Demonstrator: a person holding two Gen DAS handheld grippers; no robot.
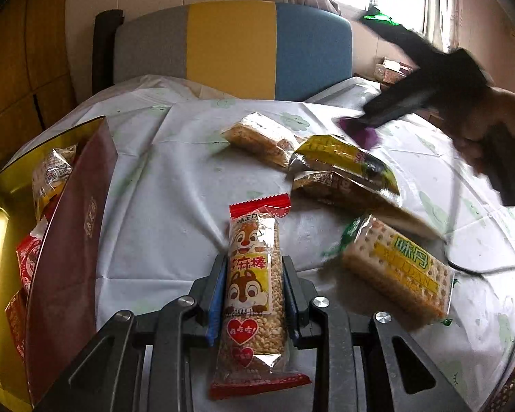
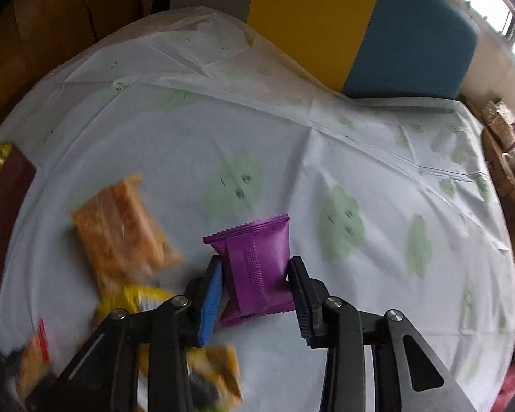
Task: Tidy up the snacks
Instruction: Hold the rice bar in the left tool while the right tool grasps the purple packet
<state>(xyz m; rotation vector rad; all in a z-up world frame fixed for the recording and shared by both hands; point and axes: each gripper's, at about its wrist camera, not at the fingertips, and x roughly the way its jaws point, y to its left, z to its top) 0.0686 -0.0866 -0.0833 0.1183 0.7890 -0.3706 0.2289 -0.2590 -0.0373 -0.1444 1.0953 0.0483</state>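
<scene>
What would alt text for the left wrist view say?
Left tongs grip a squirrel-print sesame bar above a white tablecloth. Loose snacks lie ahead, including a cracker pack; a gold box at left holds more. At far right, the right tongs hold a purple packet.

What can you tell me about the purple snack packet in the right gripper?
The purple snack packet is a small pillow-style pouch of matte, foil-like purple film with zigzag crimped ends and a ribbed back seam facing the camera; no print shows on this side. It sits between the fingers of the right gripper, which are closed on its sides, pinching its waist. It appears lifted above the tablecloth, touching nothing else. The left wrist view shows it only as a purple blur at the gripper's tip.
</scene>
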